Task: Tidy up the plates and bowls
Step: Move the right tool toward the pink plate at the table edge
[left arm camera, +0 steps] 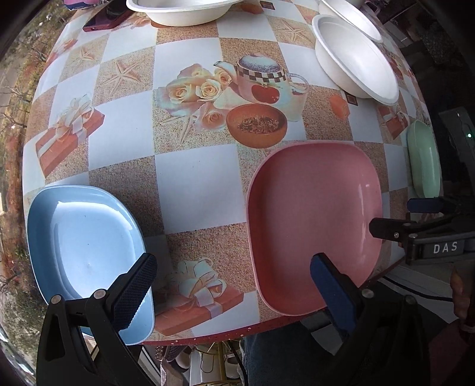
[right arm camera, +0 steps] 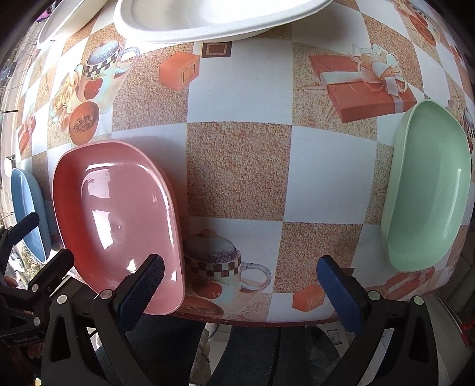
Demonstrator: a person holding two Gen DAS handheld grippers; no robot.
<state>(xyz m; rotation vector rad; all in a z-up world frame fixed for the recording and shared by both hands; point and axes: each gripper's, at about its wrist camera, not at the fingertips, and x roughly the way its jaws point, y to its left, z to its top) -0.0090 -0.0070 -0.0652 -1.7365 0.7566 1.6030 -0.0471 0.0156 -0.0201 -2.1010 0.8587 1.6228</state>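
A blue plate (left arm camera: 86, 249) lies at the table's near left edge, a pink plate (left arm camera: 314, 222) near the middle front and a green plate (left arm camera: 424, 160) at the right. White bowls (left arm camera: 353, 56) stand at the back. My left gripper (left arm camera: 234, 294) is open and empty over the front edge, between the blue and pink plates. My right gripper (right arm camera: 240, 294) is open and empty between the pink plate (right arm camera: 118, 219) and the green plate (right arm camera: 430, 190). The blue plate (right arm camera: 28, 207) shows at the far left. The right gripper (left arm camera: 415, 219) also shows beside the pink plate.
The table wears a checkered cloth (left arm camera: 193, 184) printed with teapots and gift boxes. A large white bowl (right arm camera: 213, 17) sits at the back. A dark red phone (left arm camera: 104, 20) lies at the back left. The table's front edge (right arm camera: 267, 320) runs just under both grippers.
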